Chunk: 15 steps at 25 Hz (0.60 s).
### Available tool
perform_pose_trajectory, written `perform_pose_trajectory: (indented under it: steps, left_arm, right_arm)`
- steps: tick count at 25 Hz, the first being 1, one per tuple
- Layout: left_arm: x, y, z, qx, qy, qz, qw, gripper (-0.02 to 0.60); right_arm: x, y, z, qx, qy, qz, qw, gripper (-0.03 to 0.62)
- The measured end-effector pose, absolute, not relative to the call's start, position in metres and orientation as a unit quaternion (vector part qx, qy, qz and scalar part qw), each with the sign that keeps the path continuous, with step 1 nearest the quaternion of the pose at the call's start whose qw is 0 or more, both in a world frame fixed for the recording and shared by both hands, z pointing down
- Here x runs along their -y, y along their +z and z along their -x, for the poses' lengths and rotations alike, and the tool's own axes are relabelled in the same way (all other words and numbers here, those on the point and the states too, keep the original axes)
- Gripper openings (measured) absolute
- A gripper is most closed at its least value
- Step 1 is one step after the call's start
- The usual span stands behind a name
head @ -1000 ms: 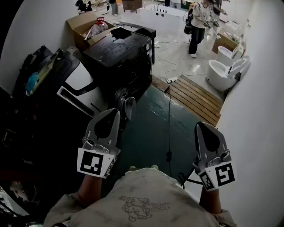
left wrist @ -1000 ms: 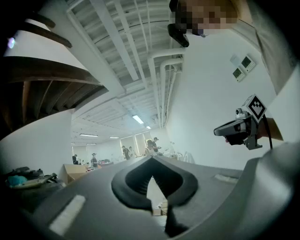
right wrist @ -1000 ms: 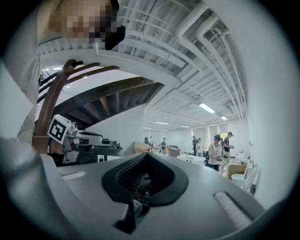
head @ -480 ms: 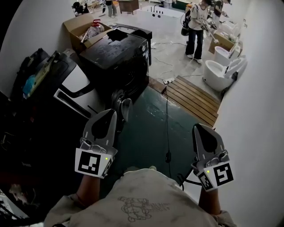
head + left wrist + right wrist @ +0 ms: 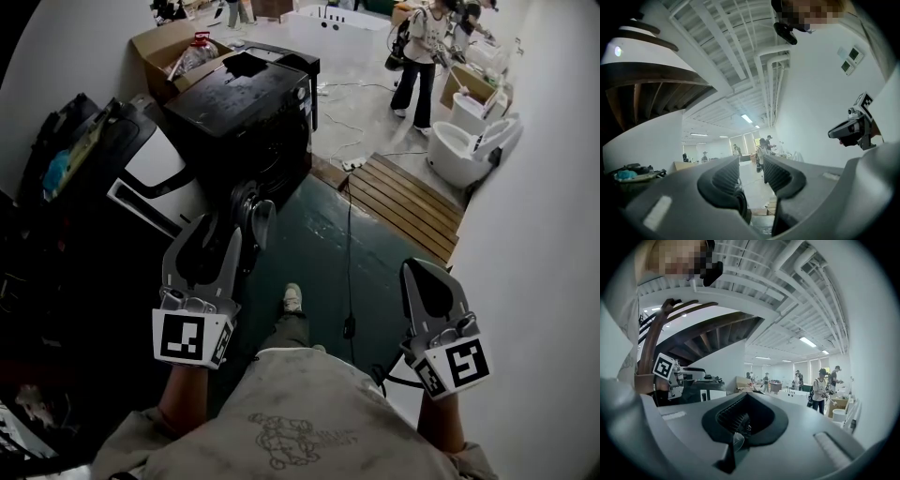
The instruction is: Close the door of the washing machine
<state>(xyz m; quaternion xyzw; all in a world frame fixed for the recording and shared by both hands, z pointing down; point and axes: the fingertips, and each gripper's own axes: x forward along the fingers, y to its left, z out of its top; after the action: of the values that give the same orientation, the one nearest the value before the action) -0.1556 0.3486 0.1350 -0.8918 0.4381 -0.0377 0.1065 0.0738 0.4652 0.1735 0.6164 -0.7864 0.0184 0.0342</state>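
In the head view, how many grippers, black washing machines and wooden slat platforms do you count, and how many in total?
Grippers: 2 (left gripper, right gripper)
Black washing machine: 1
Wooden slat platform: 1
Total: 4

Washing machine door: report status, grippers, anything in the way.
Left gripper open, empty, close by the door. Right gripper shut, empty, off to the side. Door hangs open on the washing machine. Nothing seen blocking its swing.
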Motion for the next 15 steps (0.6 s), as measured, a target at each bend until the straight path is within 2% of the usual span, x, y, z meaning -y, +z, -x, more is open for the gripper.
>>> perform_pose_trajectory:
  steps: [15]
  left_arm:
    - [-0.278, 0.185, 0.144, -0.428, -0.062, 0.898, 0.078, 0.156]
  right_arm:
    - [-0.415, 0.214, -0.085, 0.776, 0.043, -0.627, 0.057, 0.028]
